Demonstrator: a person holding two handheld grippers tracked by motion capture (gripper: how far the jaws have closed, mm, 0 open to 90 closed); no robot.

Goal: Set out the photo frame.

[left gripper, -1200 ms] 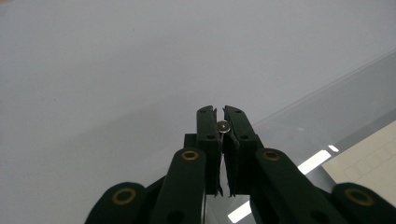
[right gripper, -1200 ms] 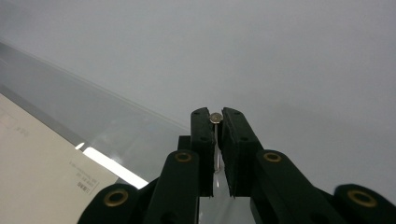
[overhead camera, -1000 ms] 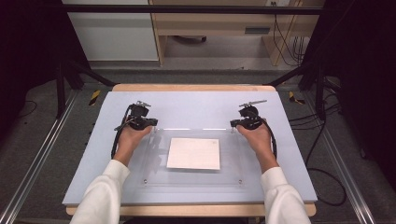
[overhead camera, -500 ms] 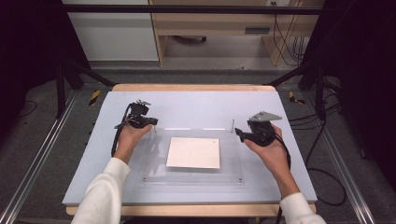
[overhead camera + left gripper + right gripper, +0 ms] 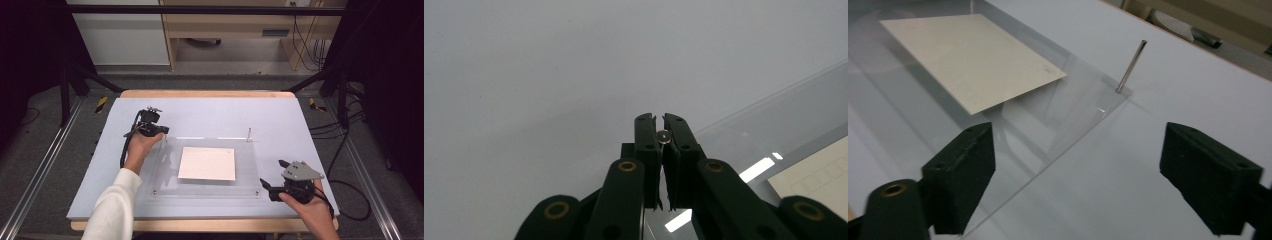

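A clear acrylic plate (image 5: 247,165) lies on the table with a cream square sheet (image 5: 207,163) on its middle. My left gripper (image 5: 163,132) is at the plate's far left corner, shut on a thin metal pin whose head (image 5: 664,135) shows between the pads. A second metal pin (image 5: 248,135) stands upright and free at the far right corner, as the right gripper view shows (image 5: 1130,67). My right gripper (image 5: 273,175) hovers by the plate's near right corner. Its jaws have just been opening and now stand wide (image 5: 1078,150) with nothing between them.
The pale blue table top (image 5: 300,120) has a wooden edge (image 5: 200,93) at the back. Black frame legs and cables stand on the grey floor to both sides. A cable trails from the right gripper over the table's right edge (image 5: 335,200).
My right gripper let go of the far right pin, opened, and moved toward the near right corner of the plate. The left gripper stayed where it was.
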